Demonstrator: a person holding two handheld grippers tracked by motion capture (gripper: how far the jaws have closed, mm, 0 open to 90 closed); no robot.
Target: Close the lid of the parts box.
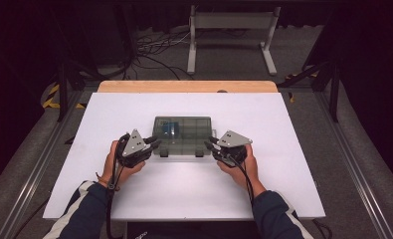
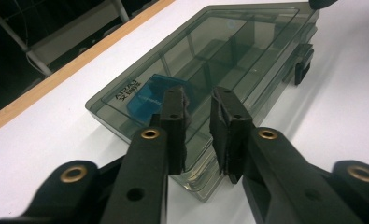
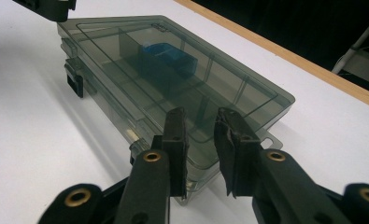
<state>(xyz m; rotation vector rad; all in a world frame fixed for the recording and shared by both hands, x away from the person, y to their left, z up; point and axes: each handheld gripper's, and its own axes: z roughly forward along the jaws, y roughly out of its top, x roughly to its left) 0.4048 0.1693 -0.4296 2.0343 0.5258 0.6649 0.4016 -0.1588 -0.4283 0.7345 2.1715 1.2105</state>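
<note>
Smoky-grey translucent plastic compartment box [image 1: 182, 135], flat, rectangular, lid closed, lies at the centre of the matte white tabletop [image 1: 134, 194]. A blue block [image 2: 150, 95] sits in one compartment; the left gripper view resolves embossed lettering on the lid. Left gripper [image 1: 154, 143], at the box's 8 o'clock corner, and right gripper [image 1: 210, 143], at 4 o'clock, have jaws slightly parted, gripping nothing.

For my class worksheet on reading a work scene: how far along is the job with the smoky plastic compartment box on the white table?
Early stage. Done: the left gripper and right gripper have been brought to the two near corners of the compartment box. In hand: both sets of jaws stand slightly apart, gripping nothing. Left: the lid lies flat, the black latches look fastened, and the blue item sits inside.
</note>
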